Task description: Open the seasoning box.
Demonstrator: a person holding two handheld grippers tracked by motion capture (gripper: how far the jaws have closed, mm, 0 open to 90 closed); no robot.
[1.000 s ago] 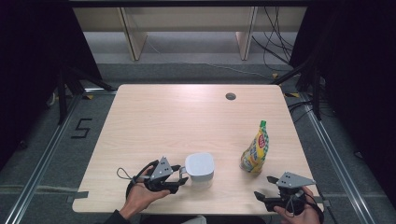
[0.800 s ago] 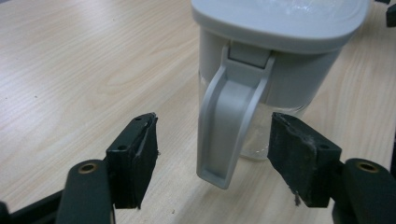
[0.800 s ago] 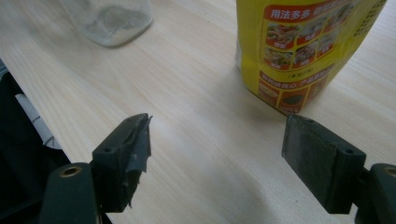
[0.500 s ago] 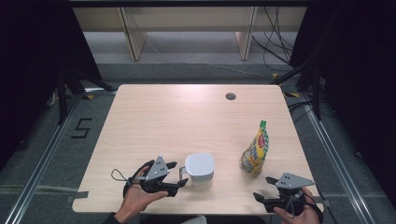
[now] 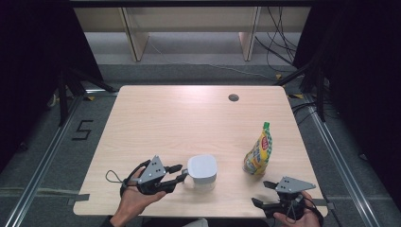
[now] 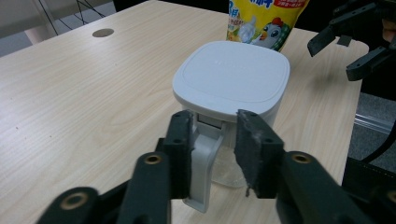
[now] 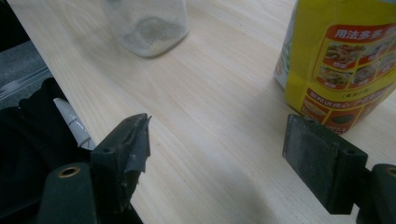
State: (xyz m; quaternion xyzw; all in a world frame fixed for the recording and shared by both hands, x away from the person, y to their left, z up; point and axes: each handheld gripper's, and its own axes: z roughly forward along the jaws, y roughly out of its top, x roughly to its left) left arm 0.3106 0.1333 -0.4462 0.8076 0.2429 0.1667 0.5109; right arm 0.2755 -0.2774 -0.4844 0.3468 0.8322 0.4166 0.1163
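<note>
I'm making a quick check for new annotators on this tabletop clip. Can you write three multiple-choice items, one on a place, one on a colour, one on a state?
1. Where does the pouch stand?
A. to the jar's right
B. to the jar's left
C. on top of the jar

2. What colour is the jar's lid?
A. red
B. white
C. black

3. How do the right gripper's jaws stand?
A. wide apart, nothing between them
B. shut on the pouch
C. shut on the jar

Answers:
1 A: the high view shows the pouch right of the jar.
2 B: it is white in the left gripper view.
3 A: bare table shows between them.
</note>
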